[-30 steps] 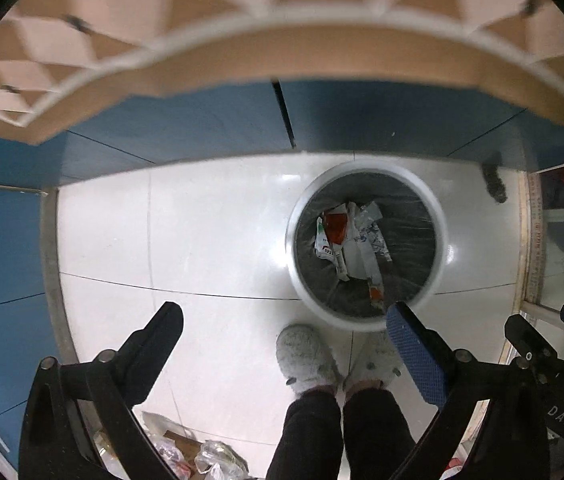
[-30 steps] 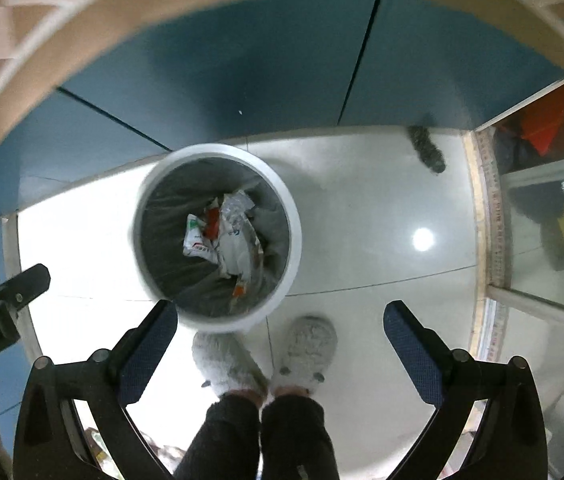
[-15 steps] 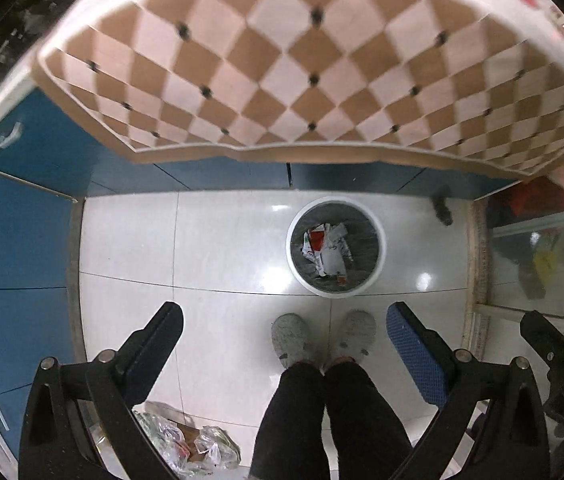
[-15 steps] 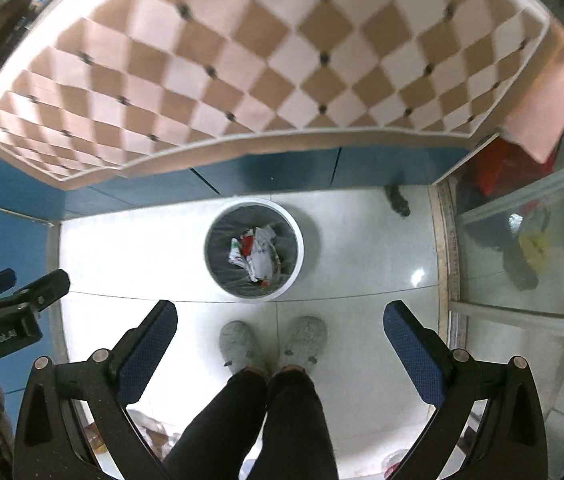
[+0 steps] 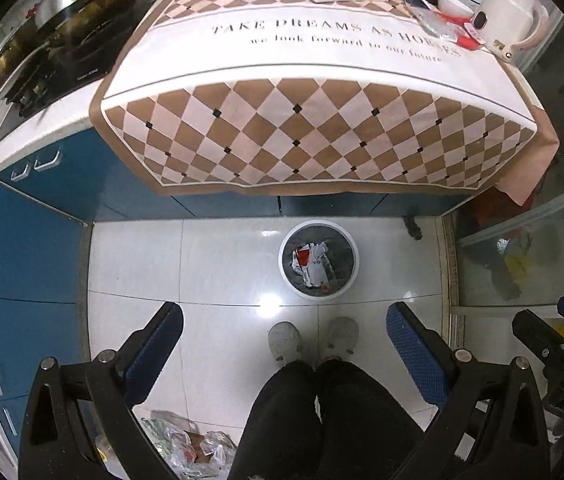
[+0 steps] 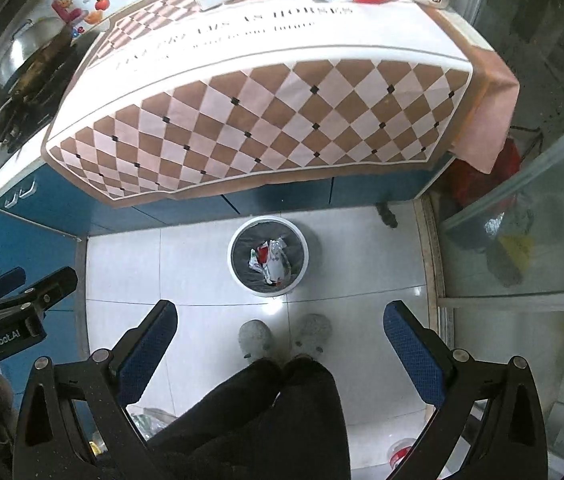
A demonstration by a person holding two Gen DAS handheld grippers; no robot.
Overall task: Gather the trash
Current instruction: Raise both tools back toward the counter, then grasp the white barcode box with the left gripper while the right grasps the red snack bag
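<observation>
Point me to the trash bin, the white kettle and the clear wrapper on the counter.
trash bin [image 5: 286, 276]: left wrist view, on its white rim.
white kettle [image 5: 508, 20]: left wrist view, on its body.
clear wrapper [image 5: 434, 24]: left wrist view, on its crinkled middle.

- Both views were bright and evenly lit from overhead.
- Glare spots shone on the glossy floor tiles [image 5: 241, 280] beside the bin [image 5: 319, 292].
- Fisheye distortion bent the tablecloth [image 5: 314, 136] edge; corners went black.
- Focus stayed sharp centrally, softer toward the rims.
</observation>
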